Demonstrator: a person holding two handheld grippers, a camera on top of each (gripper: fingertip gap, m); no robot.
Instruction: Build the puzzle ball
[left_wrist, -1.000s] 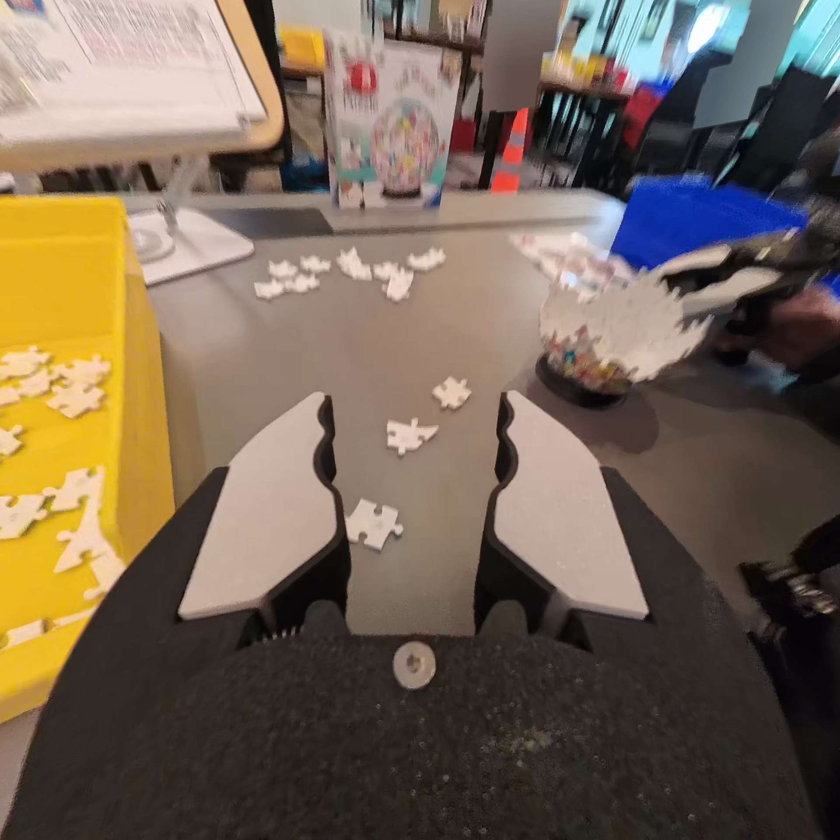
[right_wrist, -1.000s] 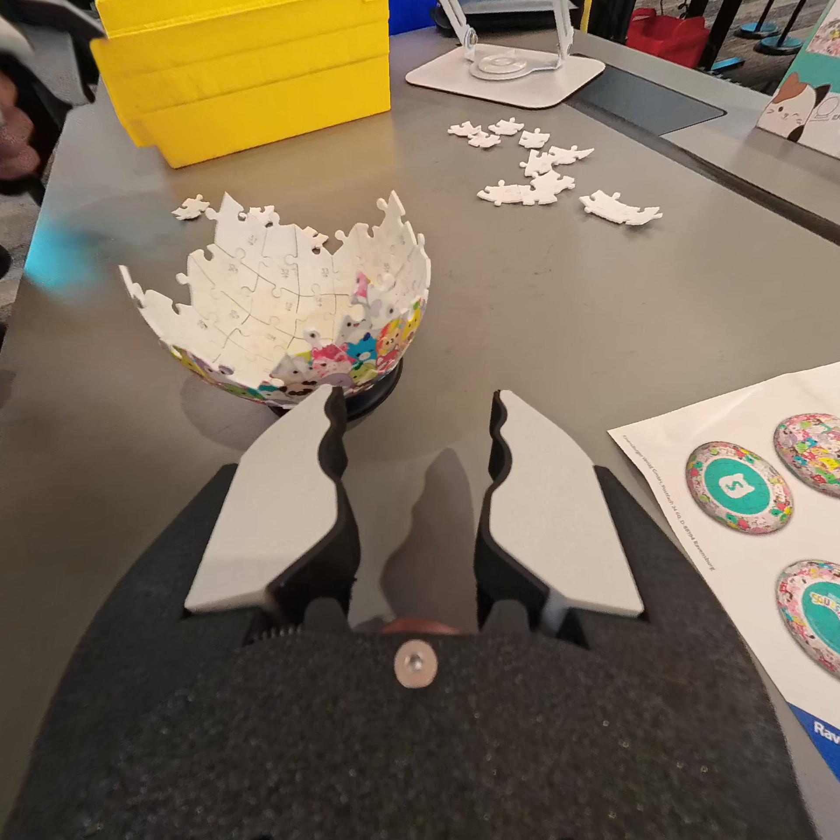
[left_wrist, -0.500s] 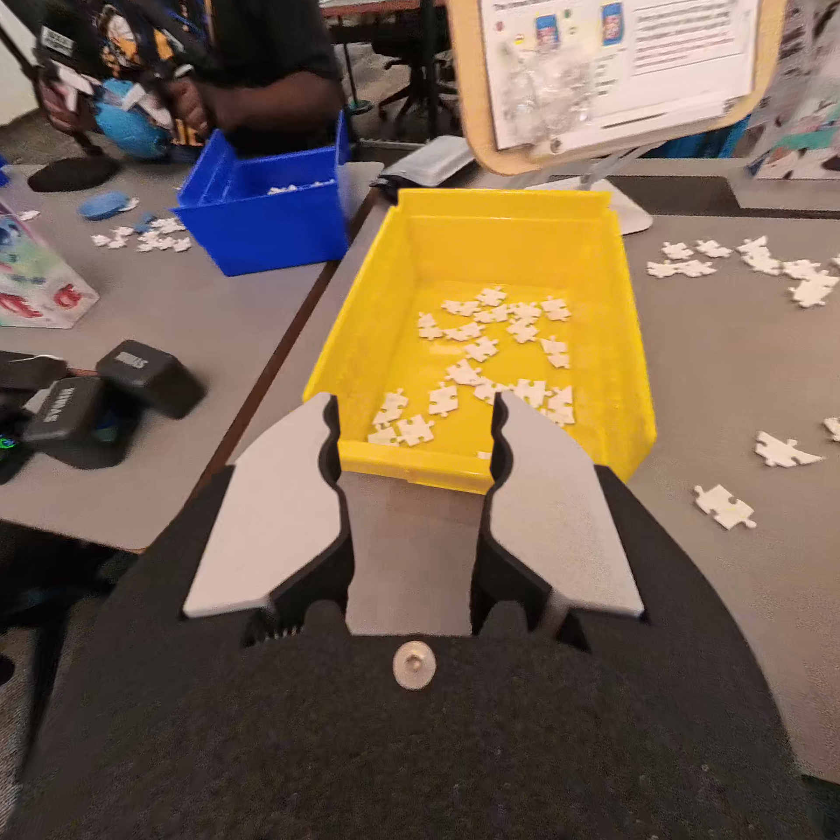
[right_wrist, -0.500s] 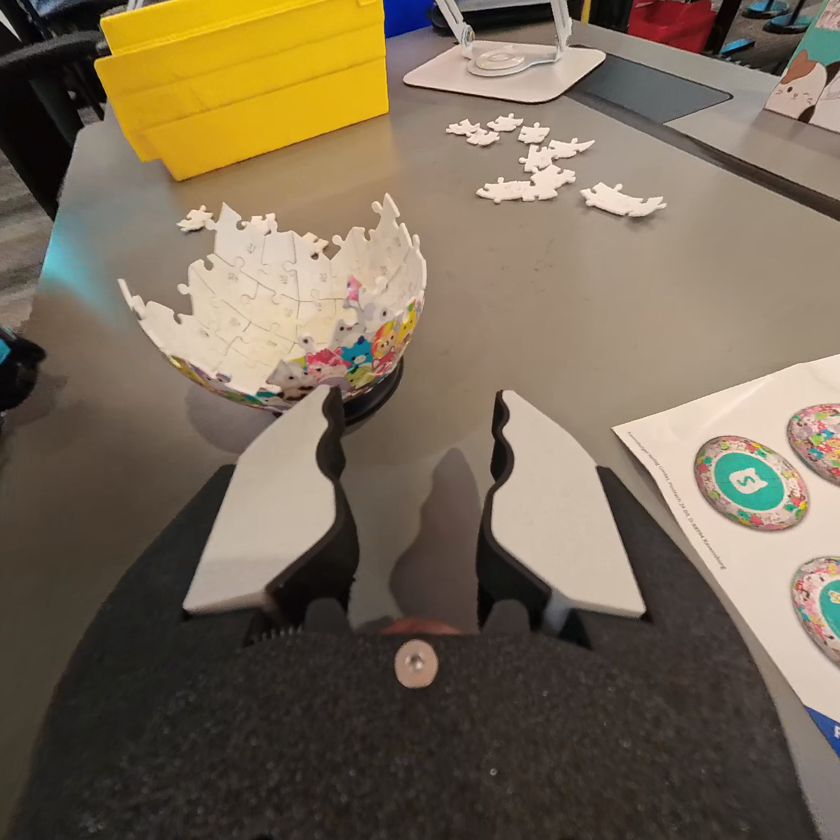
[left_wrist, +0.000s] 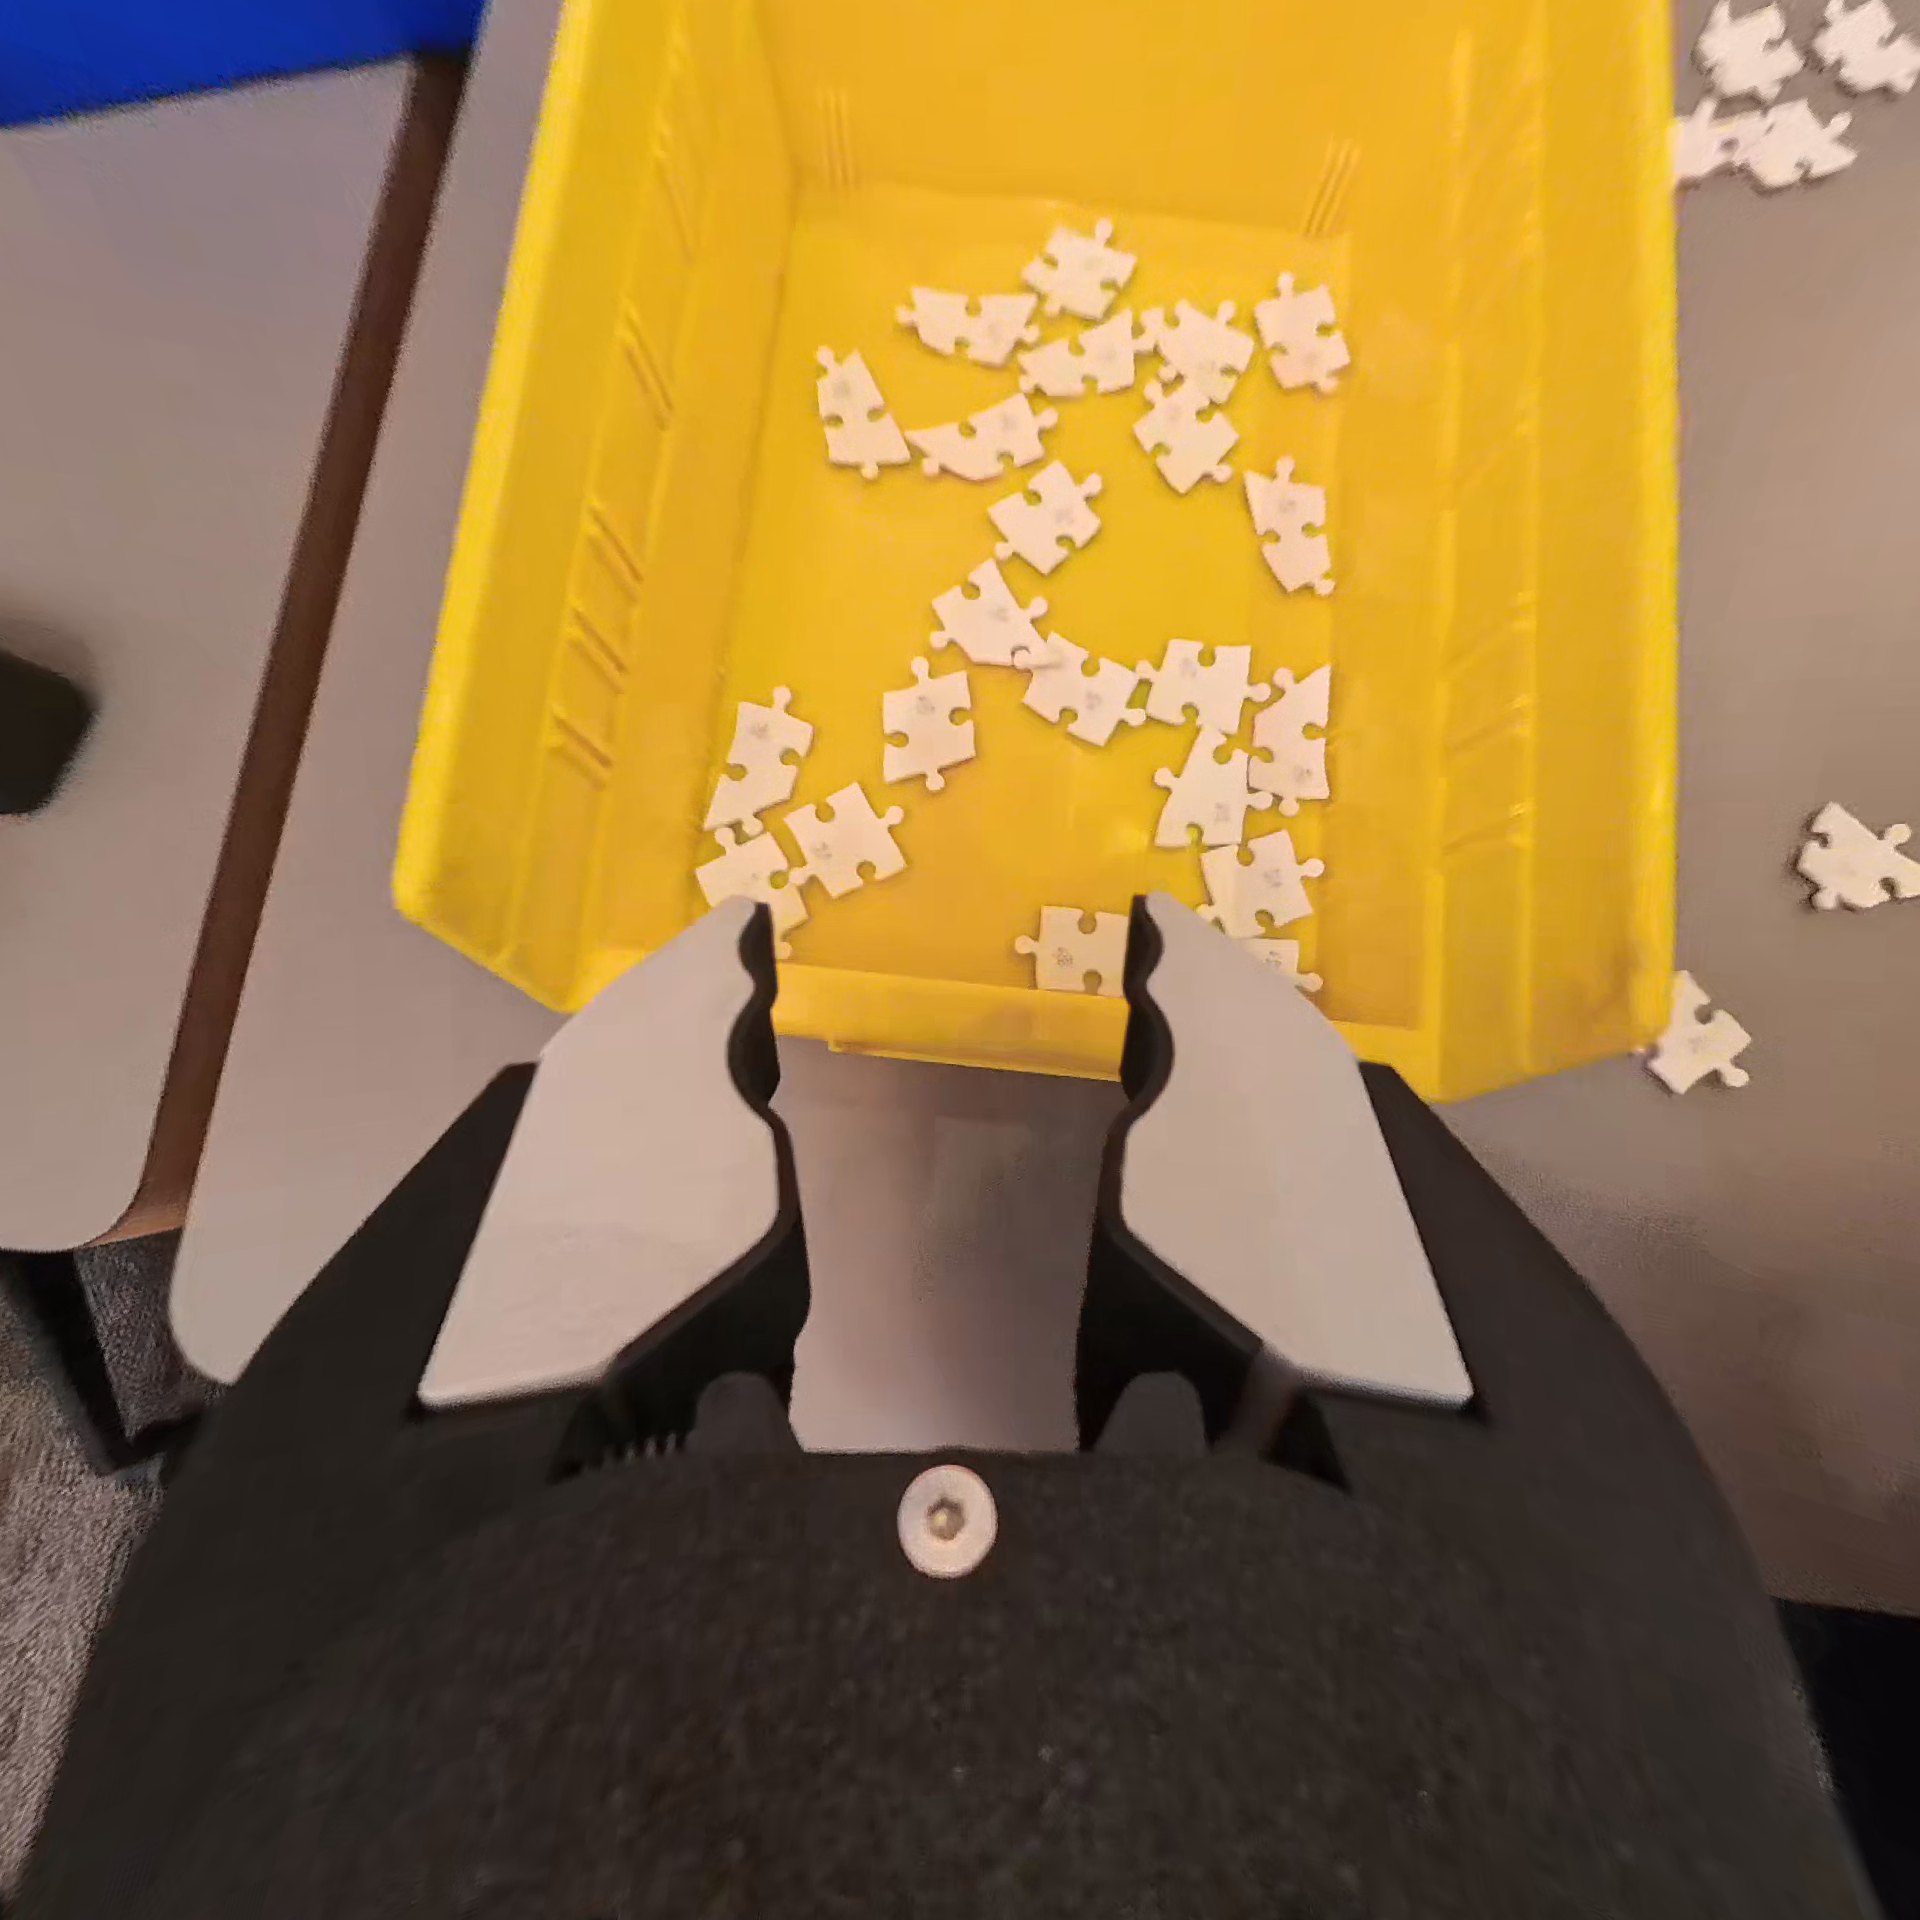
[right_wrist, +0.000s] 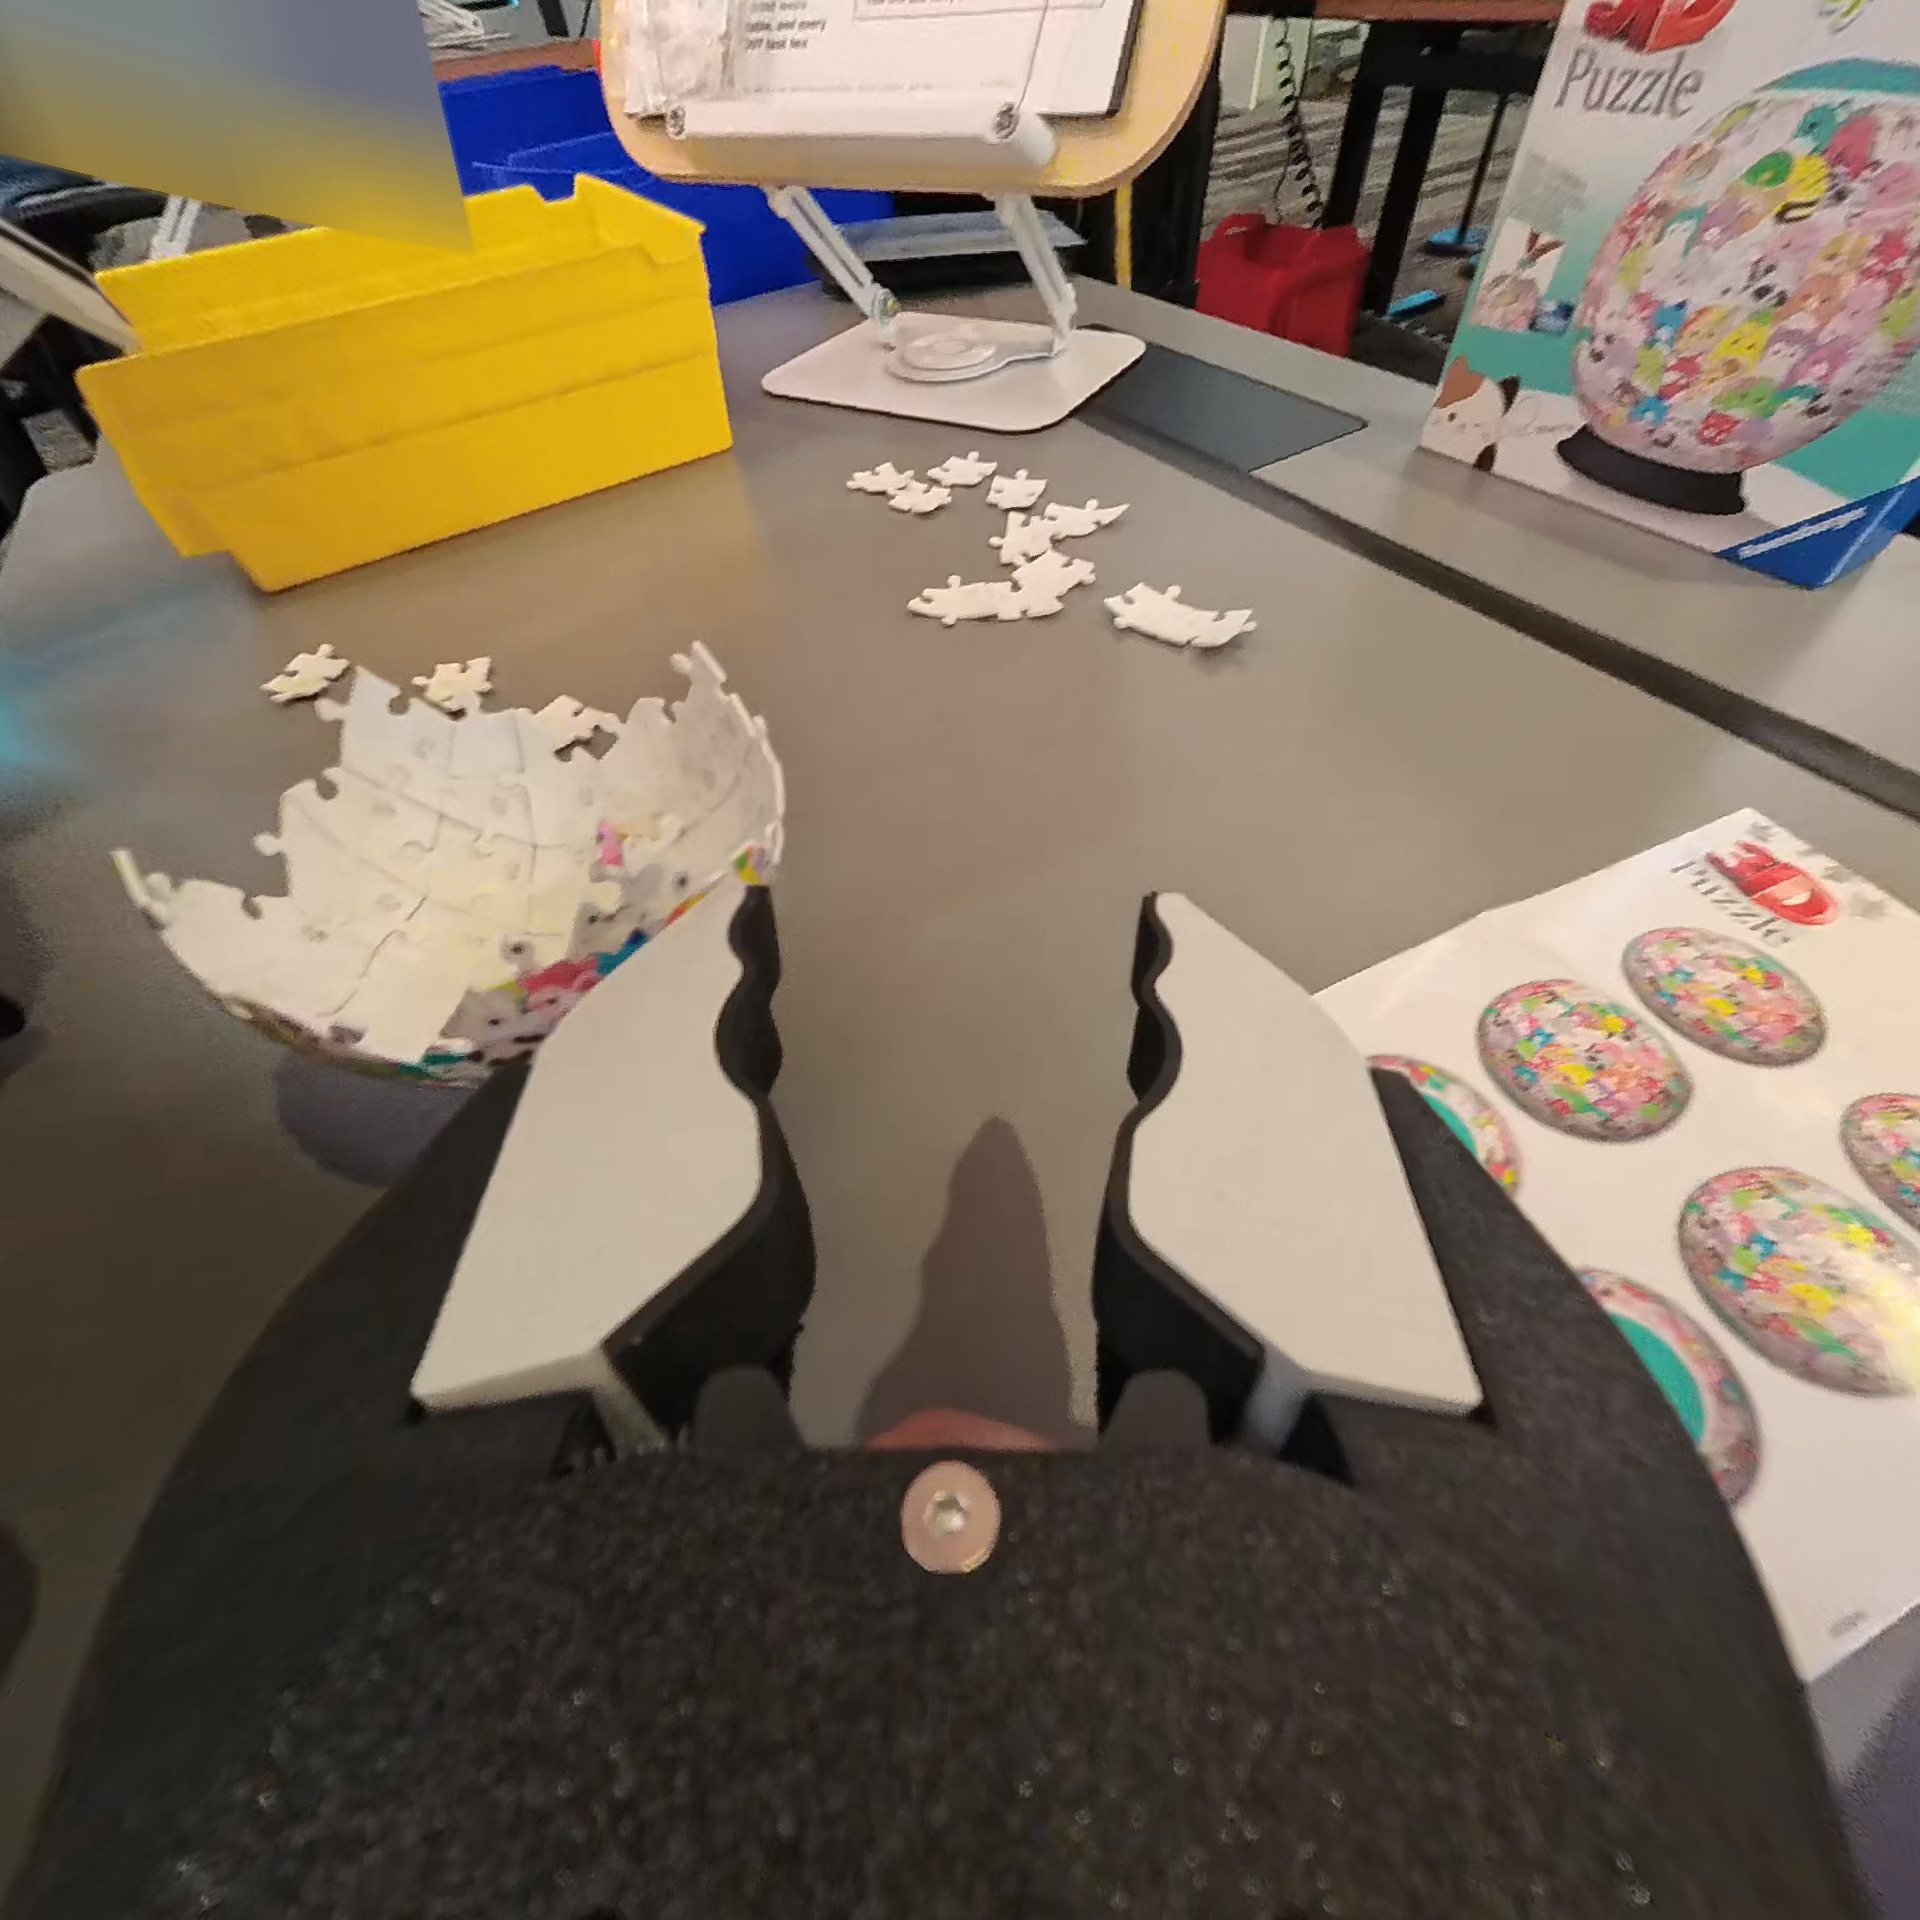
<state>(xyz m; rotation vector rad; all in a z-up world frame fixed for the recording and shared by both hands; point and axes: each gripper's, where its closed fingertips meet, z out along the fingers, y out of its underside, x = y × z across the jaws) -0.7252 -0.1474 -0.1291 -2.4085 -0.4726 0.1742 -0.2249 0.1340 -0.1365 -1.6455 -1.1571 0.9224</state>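
My left gripper (left_wrist: 951, 920), jaws spread and empty, hung over the yellow bin (left_wrist: 665, 540). I judged one isolated loose piece (left_wrist: 928, 724) the safest pick, approached squarely.

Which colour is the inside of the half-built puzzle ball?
White inside the ball; only its outer surface has a multicoloured print. The right wrist view shows it best.

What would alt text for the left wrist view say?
Open, empty tongs hover at the near rim of a yellow bin holding scattered white puzzle pieces, blank side up. More loose pieces lie on the grey table to its right.
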